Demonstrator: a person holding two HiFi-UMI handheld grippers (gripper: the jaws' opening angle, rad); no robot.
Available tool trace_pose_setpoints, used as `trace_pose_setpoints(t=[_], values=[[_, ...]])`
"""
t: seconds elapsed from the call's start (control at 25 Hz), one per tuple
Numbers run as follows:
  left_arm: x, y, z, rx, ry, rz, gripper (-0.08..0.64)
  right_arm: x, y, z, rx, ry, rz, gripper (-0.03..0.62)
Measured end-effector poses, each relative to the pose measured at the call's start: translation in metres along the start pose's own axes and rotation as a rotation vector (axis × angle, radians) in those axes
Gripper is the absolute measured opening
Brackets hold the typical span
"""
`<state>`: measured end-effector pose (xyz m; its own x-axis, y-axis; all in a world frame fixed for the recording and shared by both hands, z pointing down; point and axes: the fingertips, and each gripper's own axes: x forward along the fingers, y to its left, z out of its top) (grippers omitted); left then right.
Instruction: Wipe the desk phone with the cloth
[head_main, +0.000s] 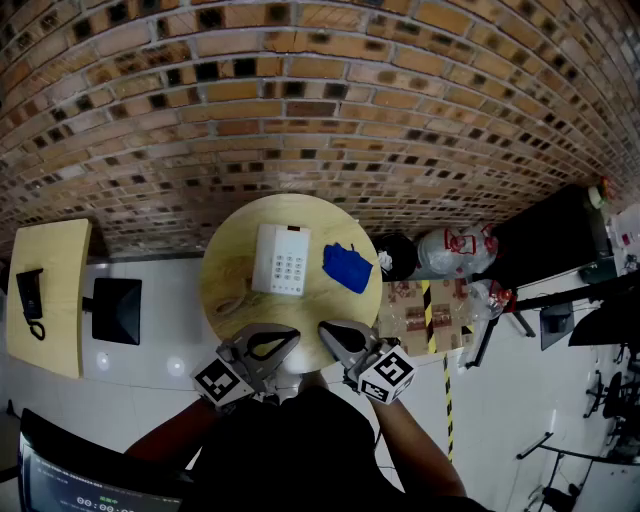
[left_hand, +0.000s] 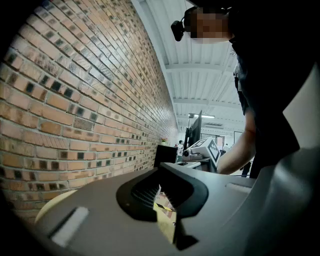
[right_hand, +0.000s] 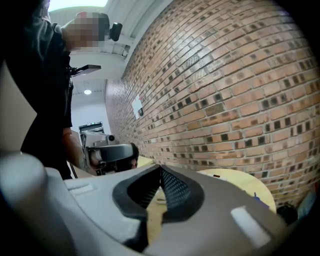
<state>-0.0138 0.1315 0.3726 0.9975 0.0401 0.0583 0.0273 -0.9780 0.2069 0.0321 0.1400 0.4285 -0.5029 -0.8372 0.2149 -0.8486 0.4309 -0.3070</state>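
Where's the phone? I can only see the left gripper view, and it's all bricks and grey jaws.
Observer: The head view shows it. The white desk phone lies flat on the round wooden table.
Operator: Where's the cloth for wiping?
Observer: The blue cloth lies on the same table, to the right of the phone in the head view and not touching it.
Operator: Did the other gripper pick anything up?
Observer: No. The right gripper view shows the right gripper with its jaws together and nothing between them.
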Motion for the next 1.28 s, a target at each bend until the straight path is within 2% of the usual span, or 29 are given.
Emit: trace_pose_setpoints(t=[0.24, 0.56, 0.64, 0.8, 0.84, 1.04, 1.28], values=[[0.035, 0.015, -0.008, 0.0, 0.018, -0.019, -0.012, 0.004, -0.059, -0.01, -0.026, 0.058, -0.046, 0.003], [0.068, 0.035, -0.011, -0.01, 0.038, -0.004, -0.012, 0.015, -0.133, -0.036, -0.021, 0.156, -0.117, 0.026], [0.073, 0.041, -0.013, -0.019, 0.042, 0.007, -0.012, 0.022, -0.152, -0.048, -0.018, 0.2, -0.126, 0.062], [0.081, 0.051, -0.019, -0.033, 0.052, 0.032, -0.012, 0.037, -0.192, -0.078, -0.007, 0.298, -0.138, 0.197], [0.082, 0.053, -0.021, -0.038, 0.055, 0.038, -0.012, 0.04, -0.202, -0.087, -0.006, 0.326, -0.14, 0.212], [0.094, 0.065, -0.03, -0.061, 0.079, 0.07, -0.012, 0.053, -0.245, -0.131, -0.025, 0.471, -0.15, 0.253], [0.119, 0.077, -0.033, -0.049, 0.085, 0.077, -0.006, 0.065, -0.291, -0.172, -0.069, 0.608, -0.162, 0.275]])
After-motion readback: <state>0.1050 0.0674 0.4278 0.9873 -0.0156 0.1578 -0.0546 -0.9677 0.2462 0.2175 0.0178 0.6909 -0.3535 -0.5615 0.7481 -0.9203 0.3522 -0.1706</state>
